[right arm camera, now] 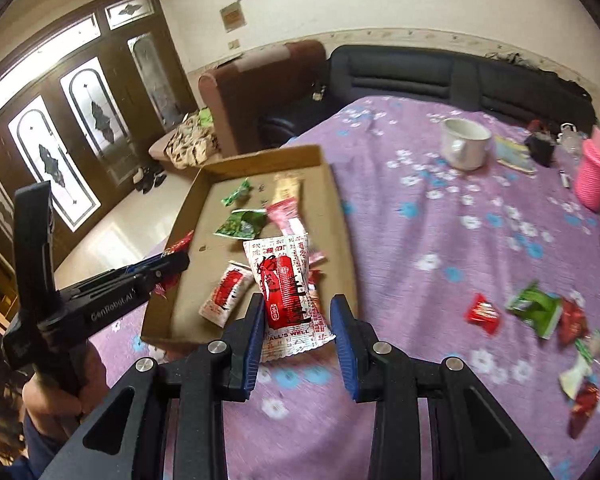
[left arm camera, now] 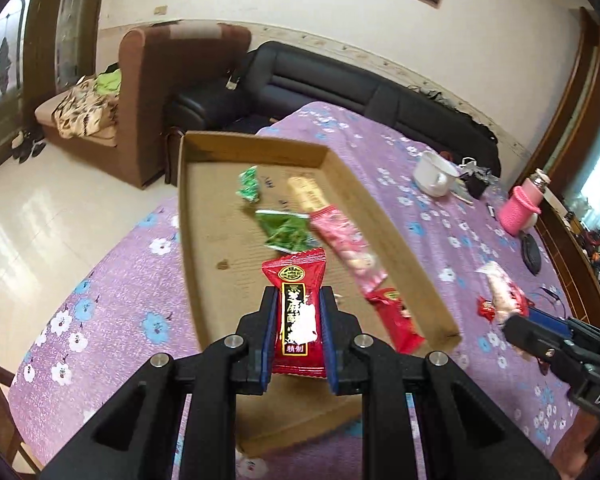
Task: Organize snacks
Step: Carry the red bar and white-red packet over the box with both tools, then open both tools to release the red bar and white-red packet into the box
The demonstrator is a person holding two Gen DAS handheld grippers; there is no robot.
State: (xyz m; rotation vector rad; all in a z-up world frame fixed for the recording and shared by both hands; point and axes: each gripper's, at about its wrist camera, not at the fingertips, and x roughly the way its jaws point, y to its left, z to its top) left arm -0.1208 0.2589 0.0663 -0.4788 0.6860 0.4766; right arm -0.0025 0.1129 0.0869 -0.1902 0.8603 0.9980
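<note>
A shallow cardboard tray [left arm camera: 188,216] lies on the purple flowered tablecloth and holds several snack packets, green, pink and red. My left gripper [left arm camera: 298,300] is shut on a red snack packet [left arm camera: 298,308] and holds it above the tray's near half. In the right wrist view my right gripper [right arm camera: 298,308] holds a white and red snack packet [right arm camera: 286,292] over the tray's near right corner [right arm camera: 352,280]; the packet touches the left pad, with a gap at the right pad. Loose snacks [right arm camera: 534,308] lie on the cloth to the right.
A white mug [right arm camera: 462,144], a pink cup [right arm camera: 594,172] and small dark items stand at the table's far right. A black sofa [left arm camera: 340,80] and a brown armchair [left arm camera: 148,92] are beyond the table. The table's left edge drops to a tiled floor [left arm camera: 40,220].
</note>
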